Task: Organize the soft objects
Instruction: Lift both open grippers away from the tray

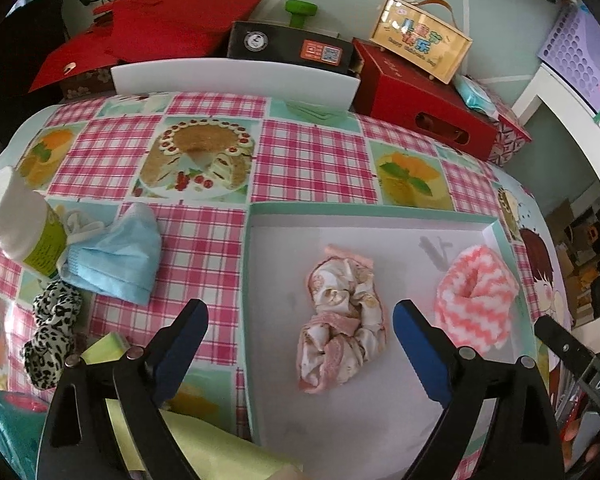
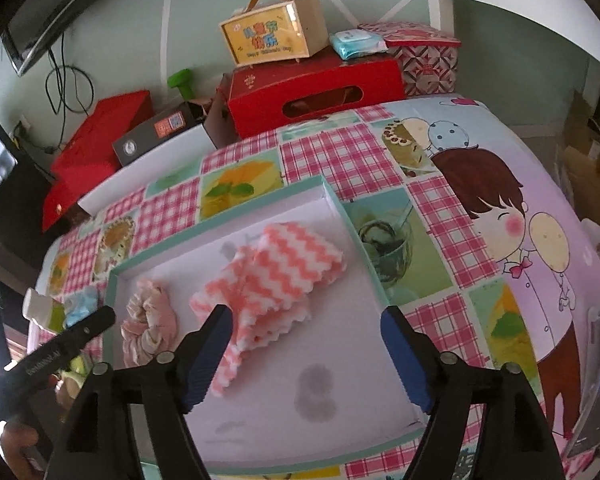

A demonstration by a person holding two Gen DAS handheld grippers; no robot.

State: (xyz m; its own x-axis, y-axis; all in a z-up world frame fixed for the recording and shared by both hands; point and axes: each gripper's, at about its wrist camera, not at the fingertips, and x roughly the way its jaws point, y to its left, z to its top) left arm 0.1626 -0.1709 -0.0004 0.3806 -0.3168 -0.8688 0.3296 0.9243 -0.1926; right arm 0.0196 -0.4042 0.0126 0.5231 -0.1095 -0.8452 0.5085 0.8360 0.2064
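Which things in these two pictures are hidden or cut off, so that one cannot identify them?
- Left wrist view: the yellow-green flat object is covered by the left gripper and cut by the bottom edge.
- Left wrist view: the leopard-print fabric scrunchie is partly covered.
- Right wrist view: the light blue face mask is too small.

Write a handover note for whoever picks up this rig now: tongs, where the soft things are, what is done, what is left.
Left tongs: open, empty, above the shallow white tray with teal rim.
Right tongs: open, empty, over the same tray.
Done: pink satin scrunchie and pink-and-white zigzag fleece cloth lie in the tray.
Left: light blue face mask and black-and-white leopard scrunchie are on the checked tablecloth, left of the tray.
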